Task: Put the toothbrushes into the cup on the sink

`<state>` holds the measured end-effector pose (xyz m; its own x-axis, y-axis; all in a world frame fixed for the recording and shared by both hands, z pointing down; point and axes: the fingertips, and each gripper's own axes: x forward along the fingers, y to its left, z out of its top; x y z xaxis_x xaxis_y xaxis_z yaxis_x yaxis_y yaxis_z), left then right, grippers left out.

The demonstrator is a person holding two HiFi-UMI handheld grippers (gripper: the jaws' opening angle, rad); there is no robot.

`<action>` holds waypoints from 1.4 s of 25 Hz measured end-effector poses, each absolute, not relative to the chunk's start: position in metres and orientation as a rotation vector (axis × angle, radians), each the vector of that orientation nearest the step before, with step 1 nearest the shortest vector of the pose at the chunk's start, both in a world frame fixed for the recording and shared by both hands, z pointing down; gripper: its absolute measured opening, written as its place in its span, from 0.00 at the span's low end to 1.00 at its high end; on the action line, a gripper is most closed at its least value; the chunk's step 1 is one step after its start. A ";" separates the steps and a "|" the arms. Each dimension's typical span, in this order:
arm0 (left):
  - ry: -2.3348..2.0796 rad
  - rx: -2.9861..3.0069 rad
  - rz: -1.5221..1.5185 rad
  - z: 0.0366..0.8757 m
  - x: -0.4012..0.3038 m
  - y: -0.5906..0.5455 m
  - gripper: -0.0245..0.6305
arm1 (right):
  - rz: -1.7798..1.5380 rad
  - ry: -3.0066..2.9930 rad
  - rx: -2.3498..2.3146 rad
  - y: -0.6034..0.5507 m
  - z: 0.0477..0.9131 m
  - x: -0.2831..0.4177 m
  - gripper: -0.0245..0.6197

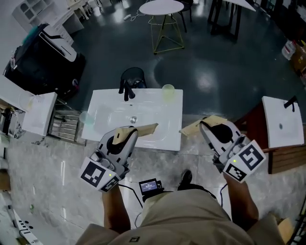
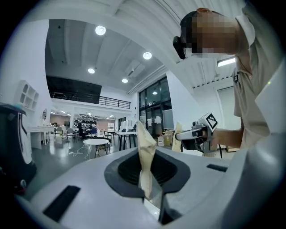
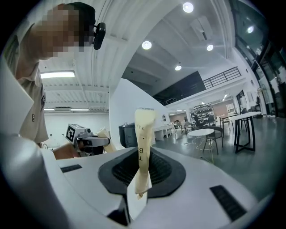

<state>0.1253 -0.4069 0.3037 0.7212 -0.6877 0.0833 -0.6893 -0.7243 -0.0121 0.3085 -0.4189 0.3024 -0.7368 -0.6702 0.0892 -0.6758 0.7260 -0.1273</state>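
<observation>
Person: a beige garment (image 1: 191, 215) is seen at the bottom of the head view, with a small lit screen (image 1: 149, 185) at the waist.
Left gripper (image 1: 131, 131): it is held level over the near edge of the sink (image 1: 172, 139). Its fingers (image 2: 154, 199) are drawn narrow and clamped on the left toothbrush (image 1: 146, 128).
Left toothbrush: it is wrapped in beige paper and gripped at one end. The free end is pointed across the sink's front rim.
Right gripper (image 1: 203, 123): it is held level just off the sink's near right corner, above the floor (image 1: 201, 72). Its fingers (image 3: 135, 203) are closed narrow on the right toothbrush (image 1: 190, 127).
Right toothbrush: it is wrapped in beige paper, and dark letters are seen on the wrapper in the right gripper view.
Cup (image 1: 168, 91): it is pale and translucent and stands upright on the sink's far right corner, well apart from both toothbrushes.
Faucet (image 1: 127, 88): it is black and mounted at the sink's far edge, left of the cup.
Background: a round white table (image 1: 161, 7) is seen beyond the sink, and a second white sink (image 1: 282, 122) at the right.
</observation>
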 end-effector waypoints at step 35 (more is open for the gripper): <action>-1.193 2.661 0.163 0.398 0.039 -0.574 0.10 | 0.382 -2.672 1.212 -0.738 0.480 0.243 0.10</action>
